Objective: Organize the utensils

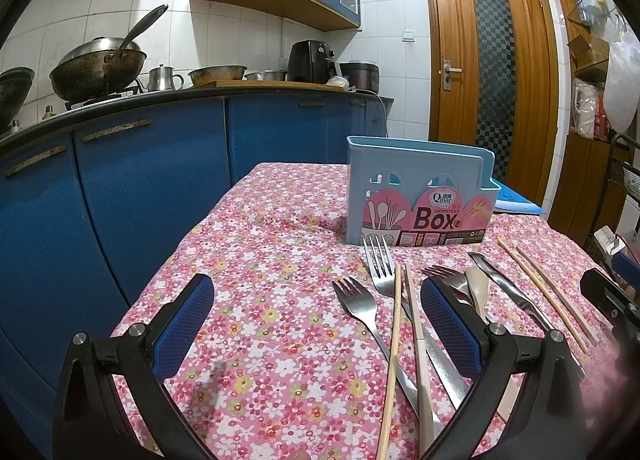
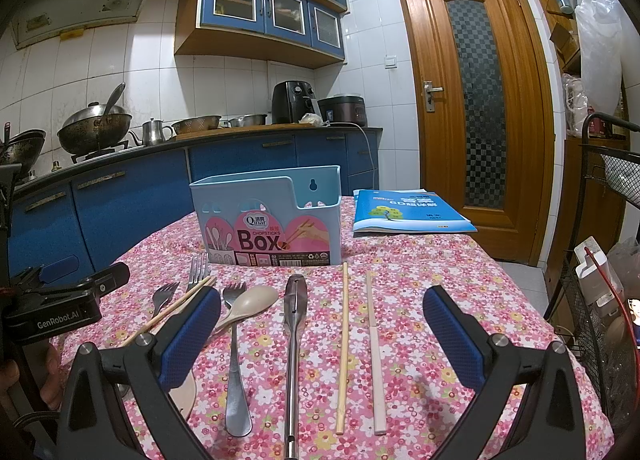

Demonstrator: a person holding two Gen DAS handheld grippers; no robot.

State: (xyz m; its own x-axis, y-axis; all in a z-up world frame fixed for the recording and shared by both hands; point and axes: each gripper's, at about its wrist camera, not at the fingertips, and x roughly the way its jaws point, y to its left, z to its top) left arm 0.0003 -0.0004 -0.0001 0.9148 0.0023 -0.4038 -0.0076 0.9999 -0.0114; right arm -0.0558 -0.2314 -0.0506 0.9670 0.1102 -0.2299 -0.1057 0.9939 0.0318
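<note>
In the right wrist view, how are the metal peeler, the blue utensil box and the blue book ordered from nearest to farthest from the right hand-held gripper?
1. Metal peeler: on the tablecloth between the fingers of the open right hand-held gripper.
2. Blue utensil box: standing farther back, left of centre.
3. Blue book: lying flat at the table's far right, slightly beyond the box.

Tablecloth pink, printed with small white, red and yellow flowers. Utensil box pale blue, pink label with dark "Box" lettering. Forks and peeler silver steel. Spoon beige. Chopsticks: one tan wood, one off-white. Booklet bright blue with a green patch. Gripper pads blue, fine dotted texture; frames black. Cabinets deep blue.
</note>
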